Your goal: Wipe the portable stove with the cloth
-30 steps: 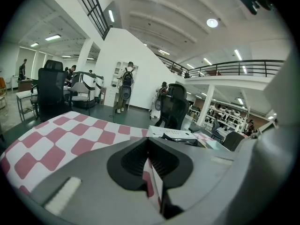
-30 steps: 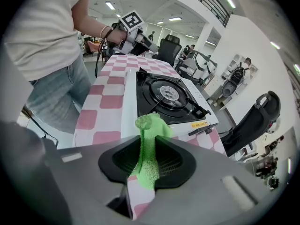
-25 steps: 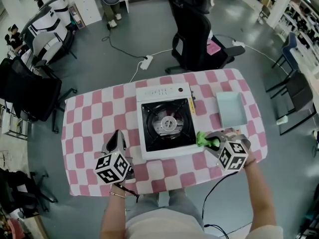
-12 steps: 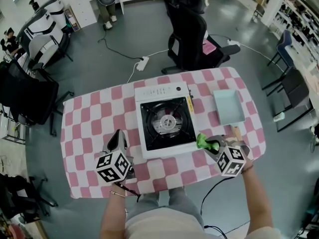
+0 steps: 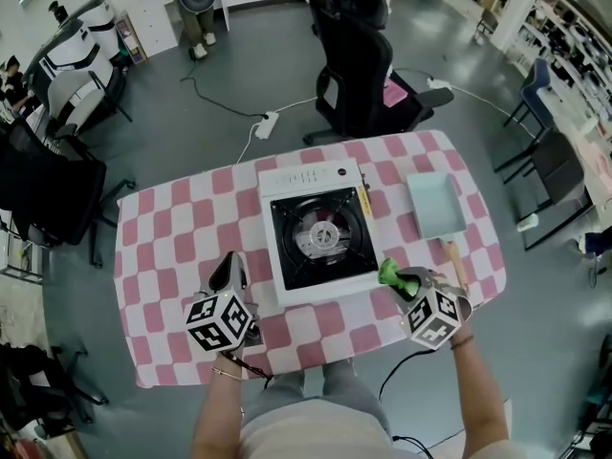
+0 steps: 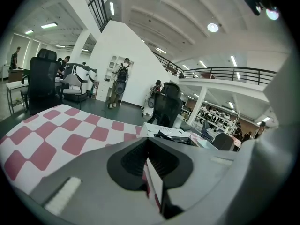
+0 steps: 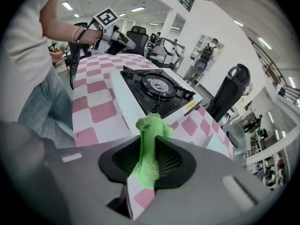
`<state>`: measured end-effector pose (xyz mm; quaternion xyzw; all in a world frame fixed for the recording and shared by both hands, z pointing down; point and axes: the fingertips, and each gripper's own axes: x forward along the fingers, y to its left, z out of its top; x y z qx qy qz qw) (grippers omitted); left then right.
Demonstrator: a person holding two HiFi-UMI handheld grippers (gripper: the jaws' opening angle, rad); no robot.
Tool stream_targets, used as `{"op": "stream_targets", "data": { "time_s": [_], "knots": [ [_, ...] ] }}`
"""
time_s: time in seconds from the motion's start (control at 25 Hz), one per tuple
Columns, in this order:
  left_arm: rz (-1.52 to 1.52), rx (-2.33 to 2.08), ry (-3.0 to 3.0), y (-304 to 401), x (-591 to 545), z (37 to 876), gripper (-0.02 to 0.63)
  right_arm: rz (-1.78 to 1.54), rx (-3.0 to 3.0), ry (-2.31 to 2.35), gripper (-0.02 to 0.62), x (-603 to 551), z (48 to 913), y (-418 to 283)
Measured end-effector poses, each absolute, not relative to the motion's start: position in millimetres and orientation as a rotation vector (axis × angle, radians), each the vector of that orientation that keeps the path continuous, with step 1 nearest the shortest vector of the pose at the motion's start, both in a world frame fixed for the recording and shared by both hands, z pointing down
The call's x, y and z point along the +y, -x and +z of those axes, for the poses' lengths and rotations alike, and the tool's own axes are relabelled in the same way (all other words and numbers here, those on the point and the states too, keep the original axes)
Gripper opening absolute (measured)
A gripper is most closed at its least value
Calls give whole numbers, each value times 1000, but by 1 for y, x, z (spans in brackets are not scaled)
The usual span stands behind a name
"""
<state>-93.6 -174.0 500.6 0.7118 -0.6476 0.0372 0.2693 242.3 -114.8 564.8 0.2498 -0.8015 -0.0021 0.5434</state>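
Checkered table (image 5: 167,247): portable stove (image 5: 320,237) at centre, open tabletop left. Right gripper (image 5: 408,280) pinches green cloth (image 5: 389,273) beside stove's front-right corner. Left gripper (image 5: 229,268) jaws pressed together. Blue tray (image 5: 437,206) near right edge.

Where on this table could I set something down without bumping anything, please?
The widest bare patch lies between the stove and the table's left edge, beyond the left gripper. A narrower strip runs between the stove and the near edge. The right side is crowded: the tray, the right gripper and its green cloth.
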Motion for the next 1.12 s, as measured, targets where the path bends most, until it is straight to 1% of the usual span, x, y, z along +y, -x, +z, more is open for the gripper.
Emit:
{"op": "stream_targets", "data": {
  "time_s": [0.48,1.12],
  "knots": [
    [68,-1702,-1911,119,-169,509,0,110,-1794,-799,94,-109,565,-233],
    [64,-1688,-1918,156,-161,513,0,214,-1755,-870,94,-96,567,-201]
  ]
}}
